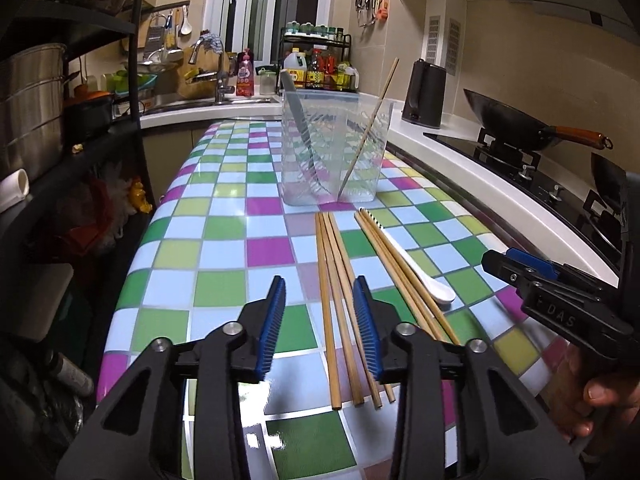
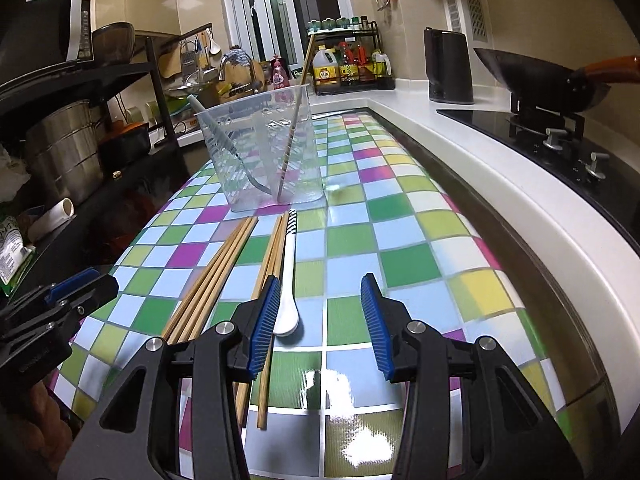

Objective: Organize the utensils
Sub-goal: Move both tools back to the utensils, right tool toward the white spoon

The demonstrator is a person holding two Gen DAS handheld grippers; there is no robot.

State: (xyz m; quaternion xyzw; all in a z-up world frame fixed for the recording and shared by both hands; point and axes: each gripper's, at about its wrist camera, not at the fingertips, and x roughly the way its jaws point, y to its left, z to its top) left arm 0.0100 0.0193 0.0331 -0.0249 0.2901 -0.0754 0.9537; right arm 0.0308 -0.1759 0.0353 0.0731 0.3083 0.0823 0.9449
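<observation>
A clear plastic container (image 1: 334,152) (image 2: 268,156) stands on the checkered table (image 1: 224,240) and holds one chopstick (image 1: 370,128) (image 2: 294,120) and a grey utensil (image 1: 298,120) (image 2: 224,148). In front of it lie several bamboo chopsticks (image 1: 336,300) (image 2: 216,280) and a white spoon (image 1: 416,272) (image 2: 289,280). My left gripper (image 1: 320,284) is open and empty above the chopsticks. My right gripper (image 2: 320,284) is open and empty, just right of the spoon; it also shows at the right of the left wrist view (image 1: 520,276).
A white counter (image 2: 500,184) with a stove, a wok (image 1: 516,120) and a dark kettle (image 1: 424,94) runs along the right. A black shelf rack (image 1: 80,128) with pots stands at the left. A sink and sauce bottles (image 1: 320,72) are behind.
</observation>
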